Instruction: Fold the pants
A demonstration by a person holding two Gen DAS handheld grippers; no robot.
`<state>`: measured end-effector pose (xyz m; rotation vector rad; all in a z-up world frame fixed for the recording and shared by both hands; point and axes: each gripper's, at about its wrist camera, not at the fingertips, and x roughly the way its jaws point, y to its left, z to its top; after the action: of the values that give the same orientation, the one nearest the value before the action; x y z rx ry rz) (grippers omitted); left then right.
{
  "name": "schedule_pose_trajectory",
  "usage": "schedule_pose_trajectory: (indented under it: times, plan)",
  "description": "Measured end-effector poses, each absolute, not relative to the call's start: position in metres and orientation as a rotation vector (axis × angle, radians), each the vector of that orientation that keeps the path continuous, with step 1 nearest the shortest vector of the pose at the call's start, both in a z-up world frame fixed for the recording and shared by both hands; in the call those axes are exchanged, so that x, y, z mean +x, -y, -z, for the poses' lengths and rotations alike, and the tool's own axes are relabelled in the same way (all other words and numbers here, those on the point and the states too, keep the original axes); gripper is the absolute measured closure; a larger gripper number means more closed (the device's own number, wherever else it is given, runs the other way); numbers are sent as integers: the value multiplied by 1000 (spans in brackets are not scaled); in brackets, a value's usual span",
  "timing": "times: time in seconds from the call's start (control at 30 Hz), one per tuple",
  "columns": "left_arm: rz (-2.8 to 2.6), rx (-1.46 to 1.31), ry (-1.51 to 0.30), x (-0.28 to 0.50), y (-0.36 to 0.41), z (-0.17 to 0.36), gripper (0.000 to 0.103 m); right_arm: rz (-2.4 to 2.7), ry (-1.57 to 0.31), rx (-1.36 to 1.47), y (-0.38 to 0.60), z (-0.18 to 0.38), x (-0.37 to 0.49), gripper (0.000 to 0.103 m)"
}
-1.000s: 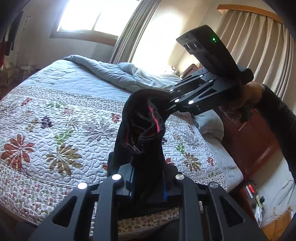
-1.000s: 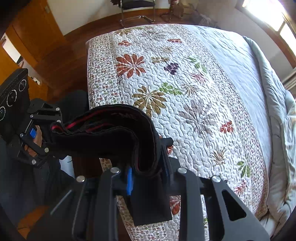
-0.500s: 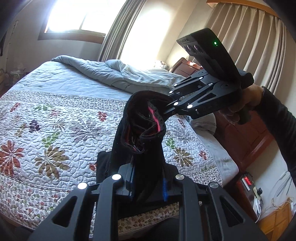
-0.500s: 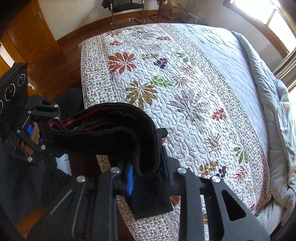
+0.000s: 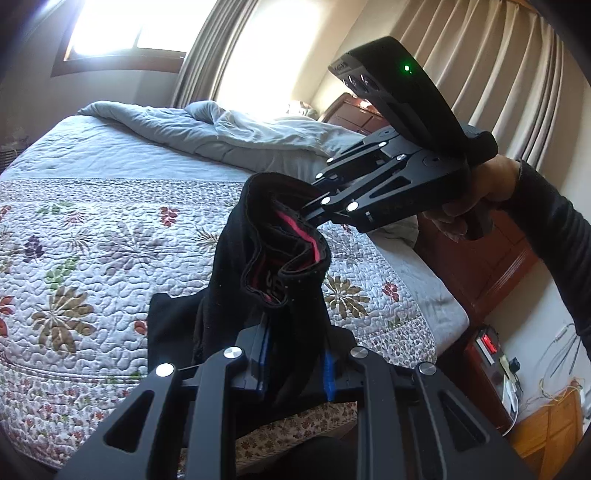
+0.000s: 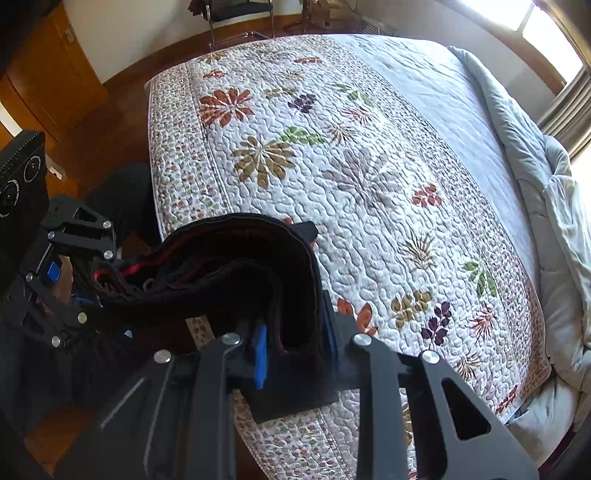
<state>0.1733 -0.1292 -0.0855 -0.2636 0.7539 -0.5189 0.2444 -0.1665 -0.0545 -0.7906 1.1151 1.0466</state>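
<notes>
Black pants (image 5: 255, 254) with a red-striped waistband hang in the air over the near edge of the bed, gathered into a thick band. My left gripper (image 5: 295, 365) is shut on one end of the waistband. My right gripper (image 5: 314, 206) comes in from the upper right of the left wrist view, shut on the far end. In the right wrist view the pants (image 6: 229, 269) arch from my right gripper (image 6: 295, 347) leftward to my left gripper (image 6: 92, 280). The rest of the cloth drops below both grippers, partly hidden.
A bed with a floral quilt (image 6: 332, 166) fills most of both views, a crumpled grey duvet (image 5: 229, 129) at its head. A wooden nightstand (image 5: 487, 266), a power strip with a red switch (image 5: 487, 343), curtains (image 5: 498, 74) and a chair (image 6: 240, 11) surround it.
Both grippers have carried the pants sideways along the foot of the bed and slightly lower. The grip on each end is unchanged.
</notes>
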Motion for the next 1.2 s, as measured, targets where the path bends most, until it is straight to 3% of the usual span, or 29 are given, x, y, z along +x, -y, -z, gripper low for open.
schedule_pose_trajectory:
  times: [1.2]
  plan:
    - [610, -191, -895, 200, 230, 158, 81, -992, -1190, -788, 261, 143, 260, 80]
